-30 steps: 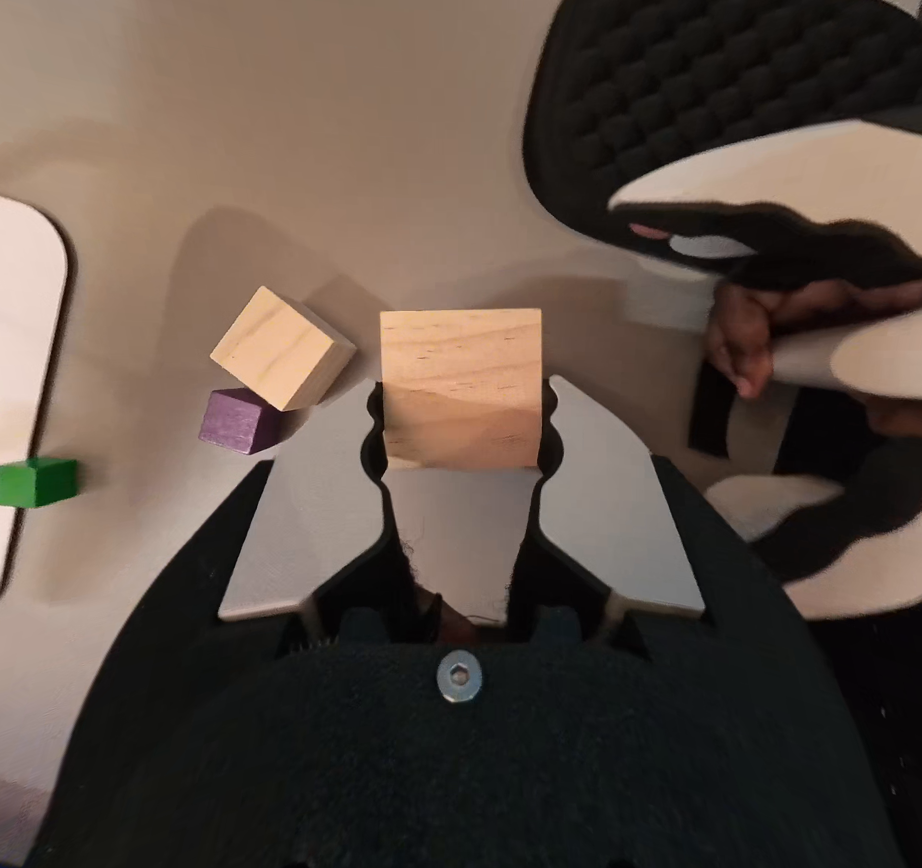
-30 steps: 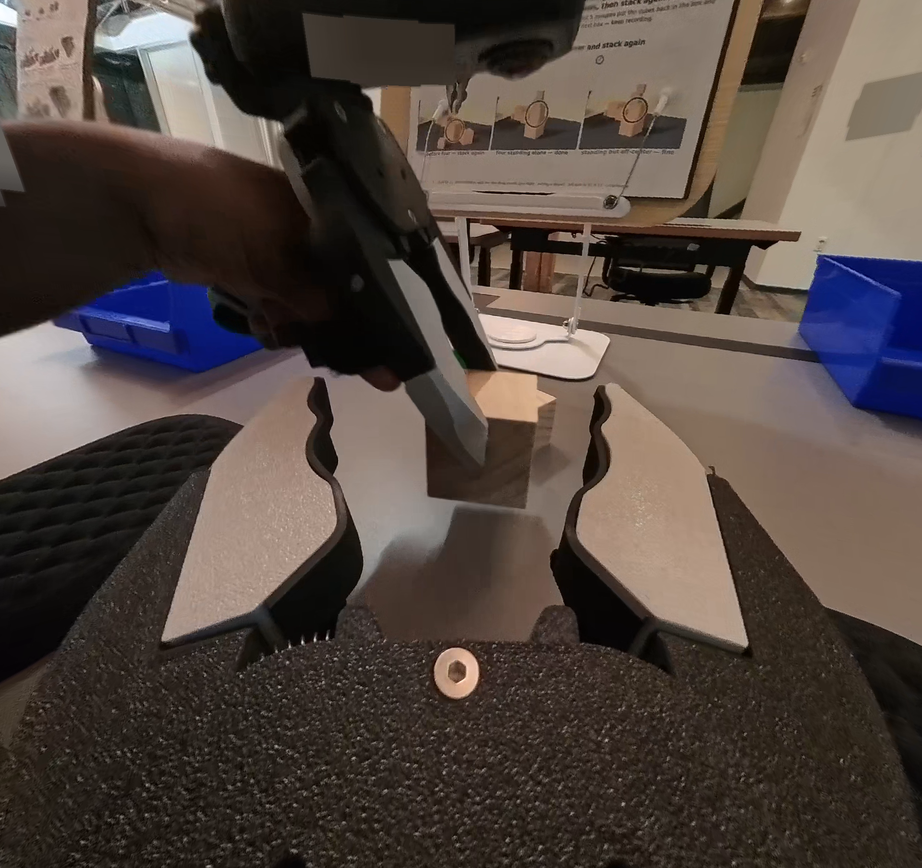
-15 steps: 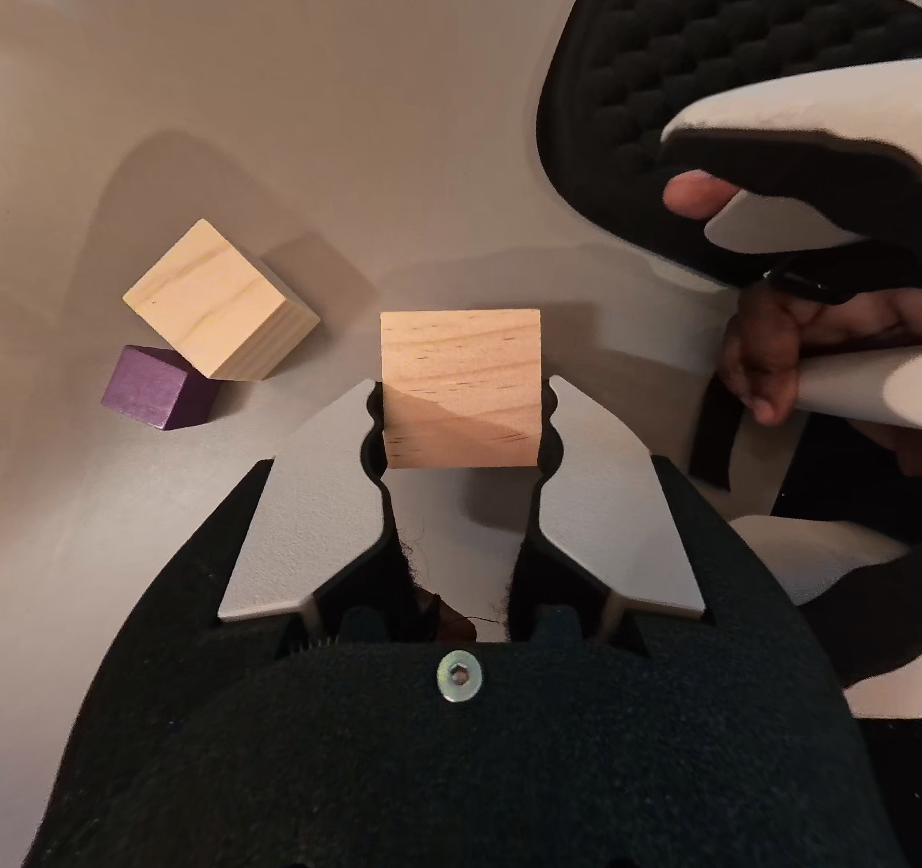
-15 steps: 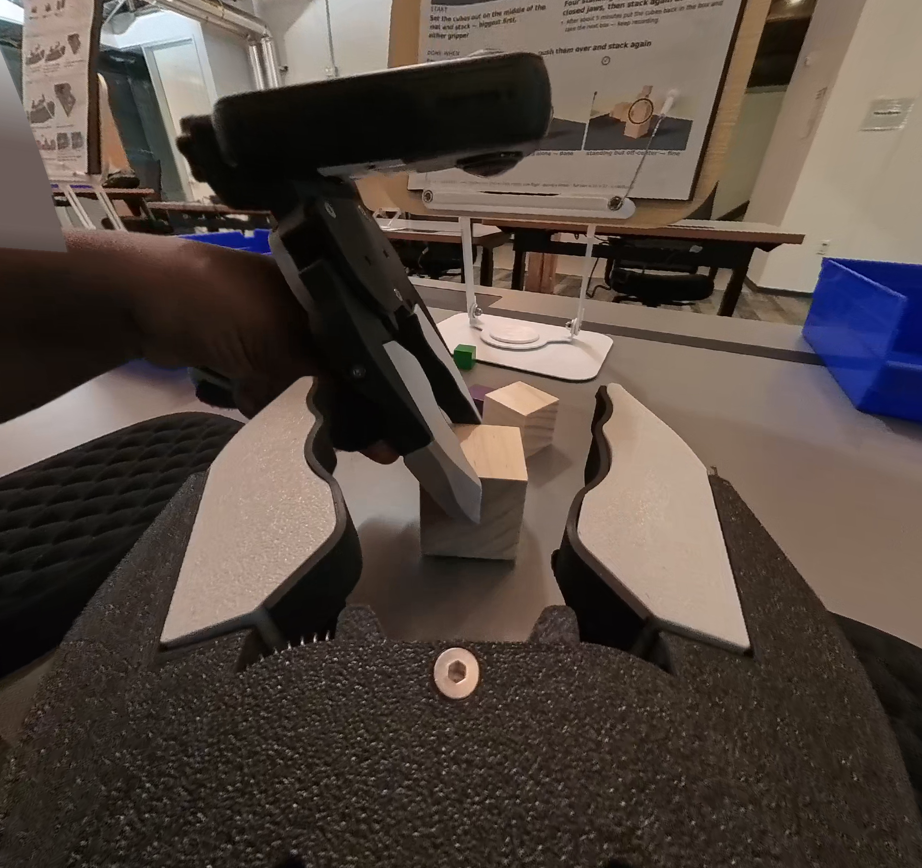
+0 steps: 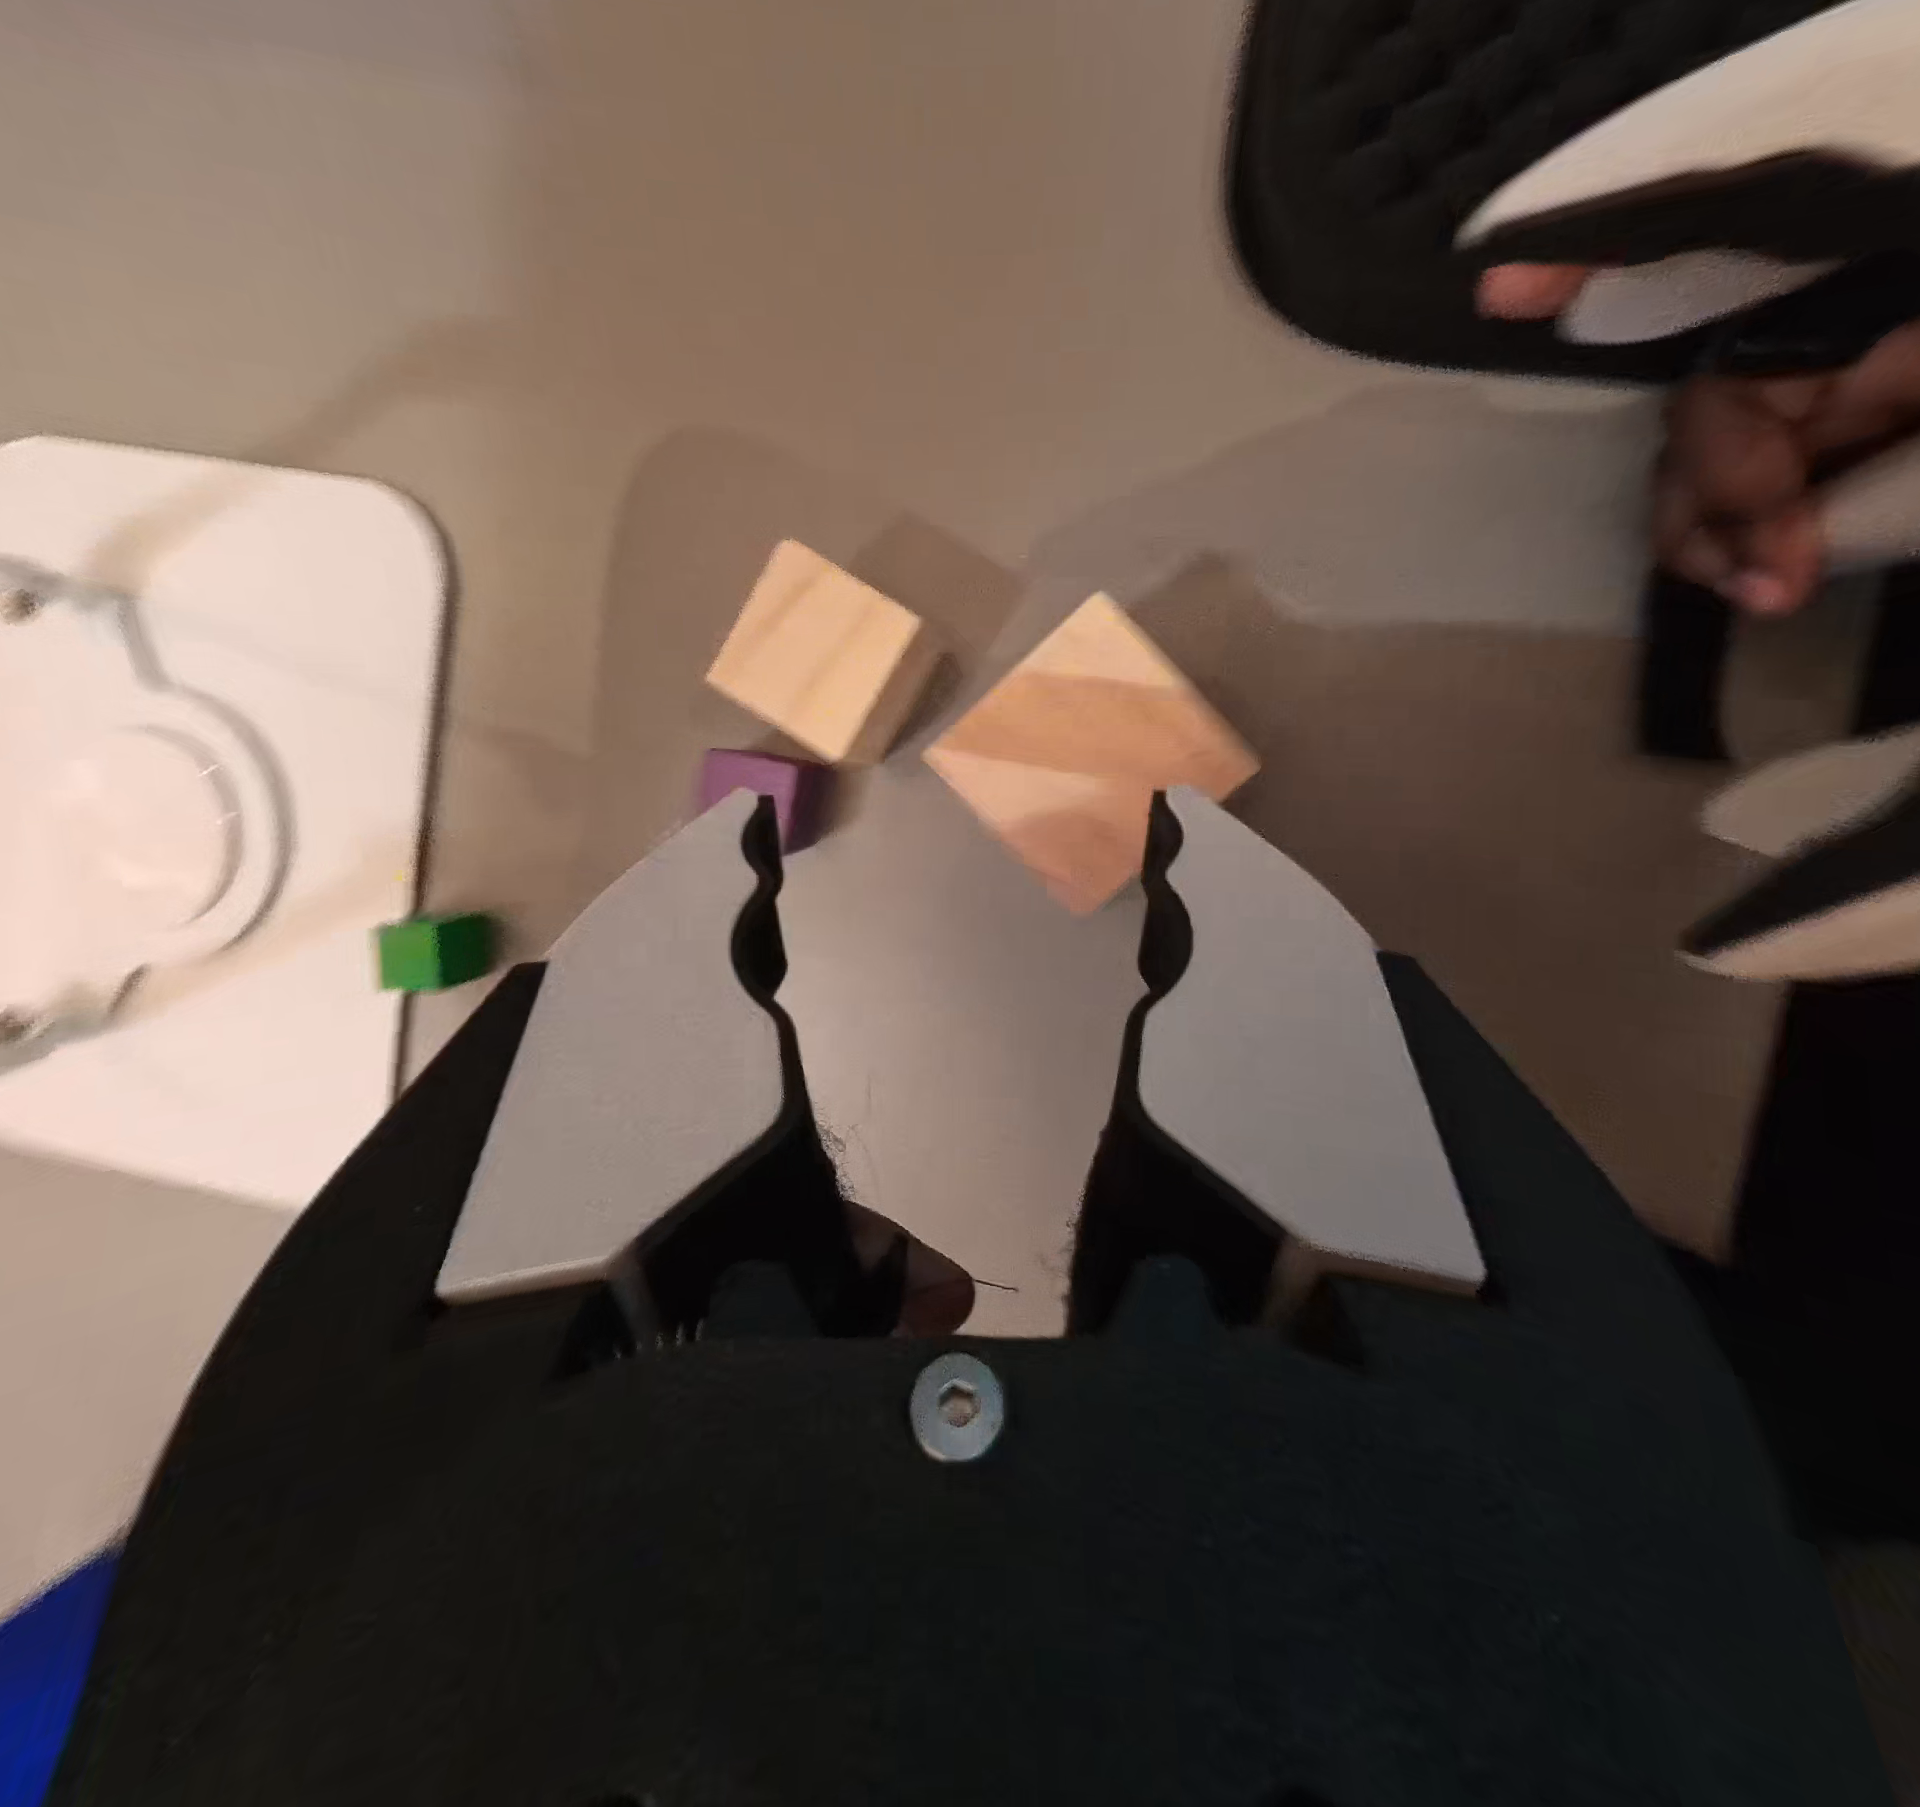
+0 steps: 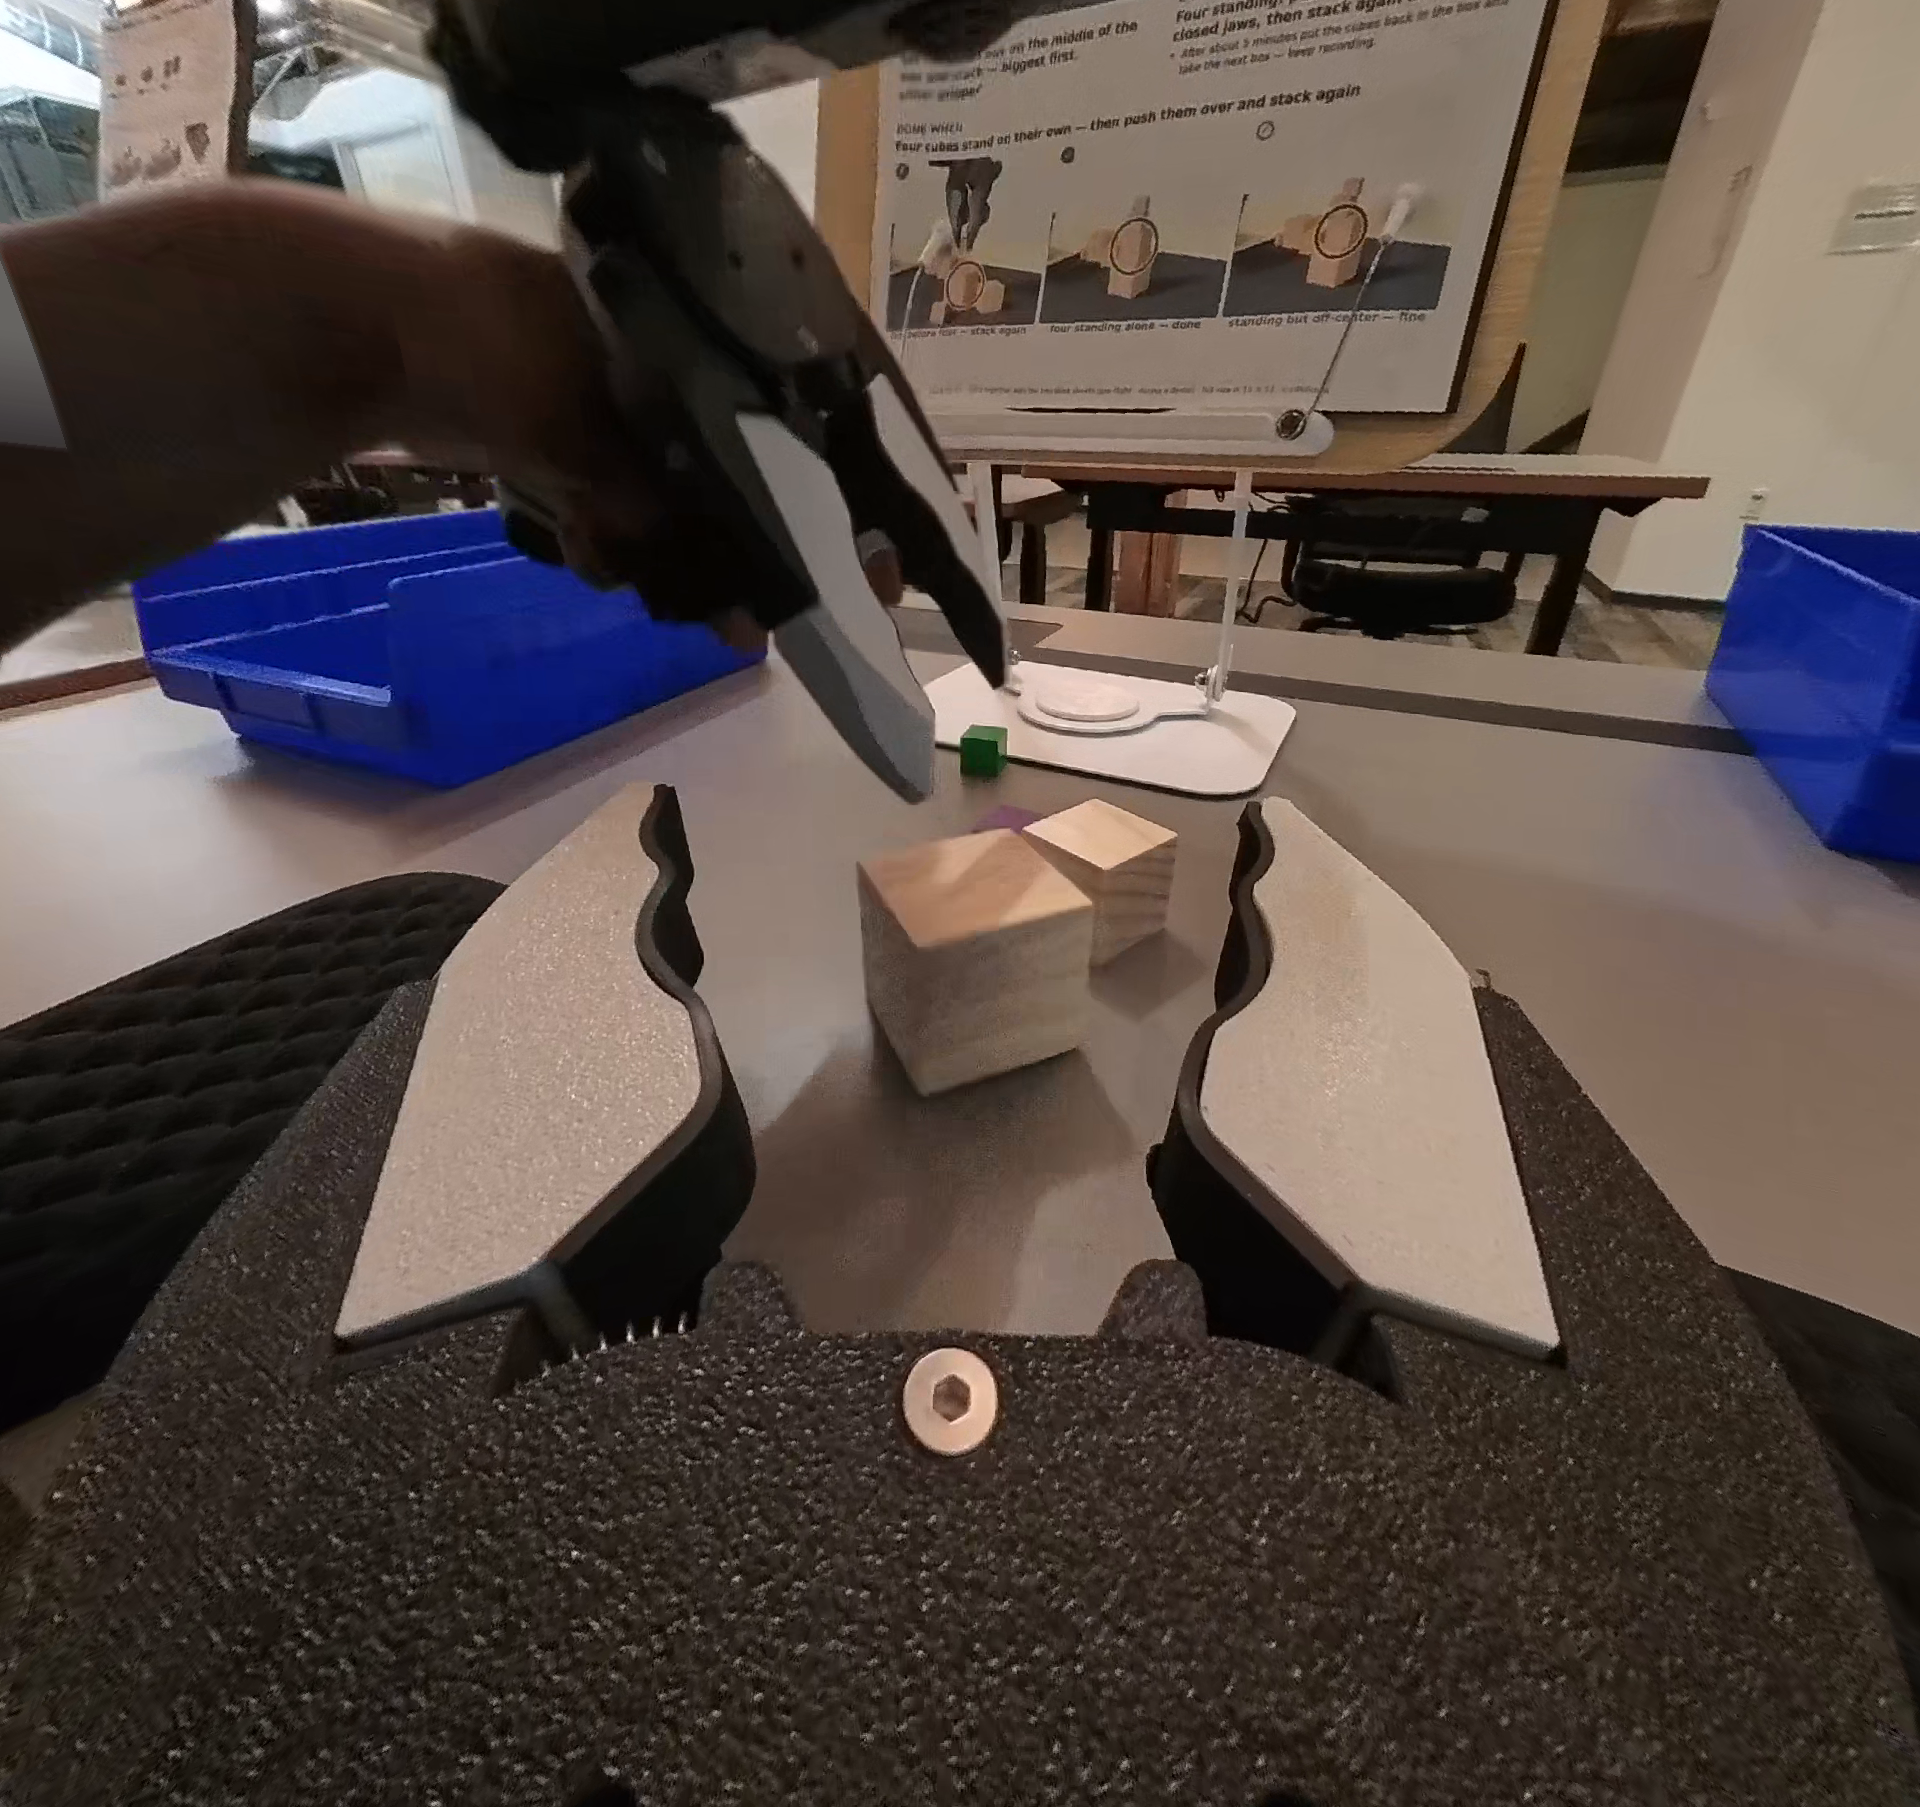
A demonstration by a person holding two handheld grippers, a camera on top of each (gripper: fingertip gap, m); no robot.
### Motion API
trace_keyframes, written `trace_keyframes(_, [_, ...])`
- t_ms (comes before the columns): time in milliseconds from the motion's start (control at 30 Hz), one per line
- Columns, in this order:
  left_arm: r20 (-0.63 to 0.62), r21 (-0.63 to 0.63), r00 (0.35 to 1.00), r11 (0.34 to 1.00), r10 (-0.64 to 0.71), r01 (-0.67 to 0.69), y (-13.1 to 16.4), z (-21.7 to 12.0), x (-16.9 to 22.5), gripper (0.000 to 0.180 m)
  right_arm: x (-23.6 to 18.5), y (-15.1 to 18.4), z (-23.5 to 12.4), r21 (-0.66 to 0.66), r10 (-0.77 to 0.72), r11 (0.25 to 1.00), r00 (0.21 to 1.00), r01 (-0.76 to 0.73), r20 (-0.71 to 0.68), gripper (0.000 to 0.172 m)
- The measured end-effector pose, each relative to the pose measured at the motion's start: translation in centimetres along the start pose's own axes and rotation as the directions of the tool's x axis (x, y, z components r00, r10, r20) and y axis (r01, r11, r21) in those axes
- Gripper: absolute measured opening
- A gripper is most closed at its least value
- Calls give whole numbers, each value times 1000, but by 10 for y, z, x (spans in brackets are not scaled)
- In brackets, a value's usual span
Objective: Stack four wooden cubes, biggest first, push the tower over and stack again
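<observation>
While my left gripper hangs above the grey table, its jaws stand apart and clasp nothing; the large wooden cube sits on the table just above centre of the left wrist frame, turned corner-on, with one corner running under the right fingertip as the camera sees it, though I cannot tell from there whether they touch; the right wrist view shows the left gripper raised above the blocks, so I judge it clear of them. Left of that cube lies a smaller wooden cube, the two very near at their facing corners; tucked against the smaller one, partly behind my left fingertip, is a purple cube; a green cube rests at the lower left, against the edge of a white stand base. My right gripper is also wide open and empty; it sits low, and the large wooden cube stands between its tips without either pad reaching it, which I read as framing, not a grasp. Behind it, the smaller wooden cube stands close by; blue bins sit at the left and right edges of the frame, a poster board fills the upper right, and a black mat shows at lower left.
</observation>
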State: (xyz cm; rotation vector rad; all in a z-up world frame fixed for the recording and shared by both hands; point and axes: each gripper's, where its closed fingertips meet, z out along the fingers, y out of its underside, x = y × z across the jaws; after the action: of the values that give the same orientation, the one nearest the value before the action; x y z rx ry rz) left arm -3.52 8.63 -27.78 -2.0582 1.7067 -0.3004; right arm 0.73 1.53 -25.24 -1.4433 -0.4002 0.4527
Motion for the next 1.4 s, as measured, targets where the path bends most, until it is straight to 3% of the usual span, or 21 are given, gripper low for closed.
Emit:
trace_keyframes(67, [-160,14,987,999,33,-31,-9,-5,17,65,0,0,0,0,3,1000,1000,-3,-3,99])
trace_keyframes(267, [-170,-48,984,997,59,-68,0,2,8,57,-1,1,1,-9,5,1000,1000,-5,-2,98])
trace_keyframes(500, [-175,-36,983,998,51,-58,3,-2,5,53,-2,1,1,-15,16,1000,1000,-16,3,98])
trace_keyframes(667, [-195,-1,965,984,177,-181,5,-2,14,55,-2,1,1,-12,19,1000,1000,-19,6,97])
trace_keyframes(767, [-205,33,914,936,350,-351,7,3,22,57,-3,1,1,-17,23,1000,1000,-22,7,97])
trace_keyframes(933, [-229,64,754,782,616,-620,8,21,33,65,-3,2,2,-19,25,999,1000,-25,12,96])
trace_keyframes(1167, [-369,-30,599,636,710,-771,25,37,29,67,-4,2,2,-20,19,1000,1000,-18,11,93])
trace_keyframes(1233, [-361,-41,565,593,742,-804,22,42,25,56,-3,2,2,-19,25,1000,1000,-25,9,93])
trace_keyframes(1400, [-371,13,531,576,762,-817,7,35,30,55,-3,1,2,-18,27,999,1000,-27,13,92])
